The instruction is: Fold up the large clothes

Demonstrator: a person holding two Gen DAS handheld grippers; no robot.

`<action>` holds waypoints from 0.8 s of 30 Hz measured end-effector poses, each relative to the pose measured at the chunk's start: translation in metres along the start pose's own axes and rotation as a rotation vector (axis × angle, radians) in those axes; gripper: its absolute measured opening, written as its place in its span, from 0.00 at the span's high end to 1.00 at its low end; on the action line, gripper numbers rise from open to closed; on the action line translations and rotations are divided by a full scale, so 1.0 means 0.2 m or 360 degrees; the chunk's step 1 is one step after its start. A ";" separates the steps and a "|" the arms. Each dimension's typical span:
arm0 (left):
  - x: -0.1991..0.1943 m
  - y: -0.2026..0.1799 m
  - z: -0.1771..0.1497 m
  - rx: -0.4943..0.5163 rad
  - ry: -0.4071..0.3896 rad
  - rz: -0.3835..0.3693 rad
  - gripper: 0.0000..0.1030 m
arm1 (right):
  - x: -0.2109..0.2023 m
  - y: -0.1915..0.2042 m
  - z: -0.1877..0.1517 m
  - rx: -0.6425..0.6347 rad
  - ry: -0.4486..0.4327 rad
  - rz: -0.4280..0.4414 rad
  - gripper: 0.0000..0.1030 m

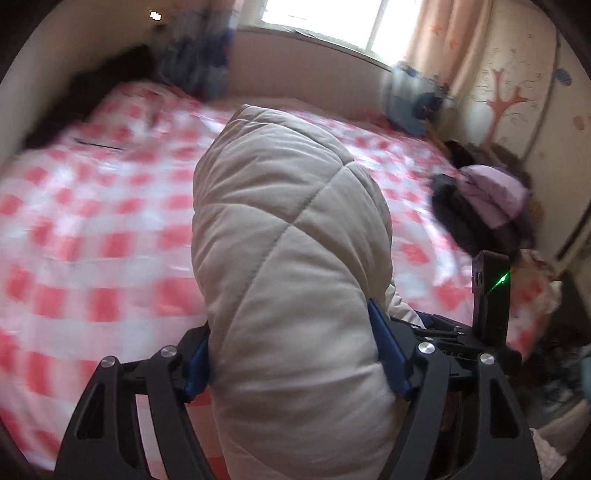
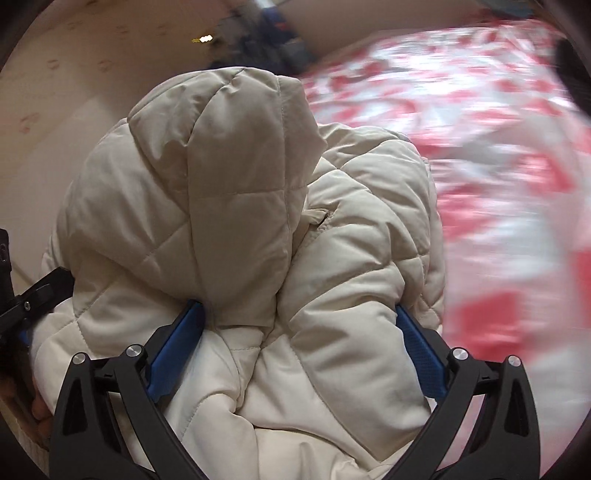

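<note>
A cream quilted padded jacket (image 1: 280, 236) is held up above the bed. My left gripper (image 1: 291, 343) is shut on a thick fold of it, blue pads pressed on both sides. My right gripper (image 2: 299, 332) is shut on another bunched part of the jacket (image 2: 251, 206), where the hood hangs over the front. The right gripper's body shows in the left wrist view (image 1: 491, 295) just beside the left one. The jacket hides most of what lies below it.
The bed has a red and white checked cover (image 1: 92, 221), also in the right wrist view (image 2: 480, 147). A pile of dark and lilac clothes (image 1: 480, 206) lies at its right edge. A window with curtains (image 1: 332, 22) is behind, a wardrobe (image 1: 535, 92) at right.
</note>
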State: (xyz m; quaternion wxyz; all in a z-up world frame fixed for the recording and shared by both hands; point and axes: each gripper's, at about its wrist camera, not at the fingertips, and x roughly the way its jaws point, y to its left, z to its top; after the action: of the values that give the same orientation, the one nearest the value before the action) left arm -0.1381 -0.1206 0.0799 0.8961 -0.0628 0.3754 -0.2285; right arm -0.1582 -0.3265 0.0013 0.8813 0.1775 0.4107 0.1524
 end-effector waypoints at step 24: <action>0.12 0.33 -0.18 -0.0102 0.0226 0.0201 0.22 | 0.35 0.25 0.29 -0.0133 0.0247 -0.0347 0.06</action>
State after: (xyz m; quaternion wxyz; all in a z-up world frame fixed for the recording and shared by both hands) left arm -0.1256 -0.0710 0.0203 0.8773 -0.0512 0.4483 -0.1632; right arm -0.0763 -0.2641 0.0096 0.8649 0.0825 0.4877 0.0860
